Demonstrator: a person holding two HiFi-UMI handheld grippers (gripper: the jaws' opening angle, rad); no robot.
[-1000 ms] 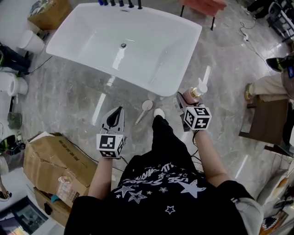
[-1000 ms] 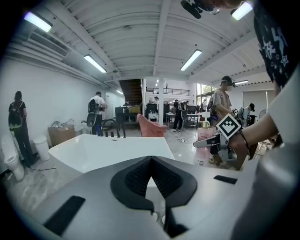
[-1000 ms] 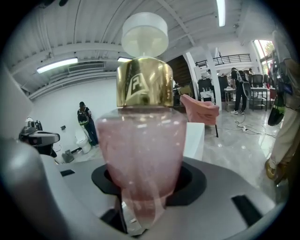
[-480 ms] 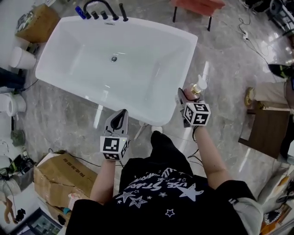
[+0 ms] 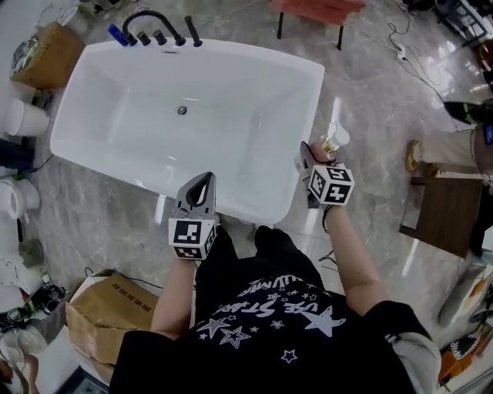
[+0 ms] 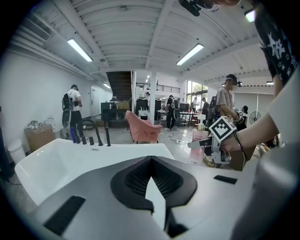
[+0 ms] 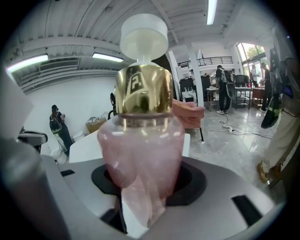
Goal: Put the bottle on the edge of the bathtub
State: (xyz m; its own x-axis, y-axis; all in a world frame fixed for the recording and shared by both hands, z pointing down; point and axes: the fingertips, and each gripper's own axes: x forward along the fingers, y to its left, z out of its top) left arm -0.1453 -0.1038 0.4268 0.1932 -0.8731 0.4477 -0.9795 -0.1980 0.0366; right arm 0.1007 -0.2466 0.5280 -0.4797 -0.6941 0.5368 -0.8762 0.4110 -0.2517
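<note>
The right hand-held gripper clamps the bottle upright, just beside the bathtub at its right rim. The carry looks nearly done; setting down and release remain. The left hand-held gripper is closed and empty. The bottle is translucent pink with a gold collar and a white cap.

Bathtub rim bare along near and right edges; basin open. Black faucet set crowds far left corner. Pink chair just beyond far edge. Cardboard box well apart, floor left.
</note>
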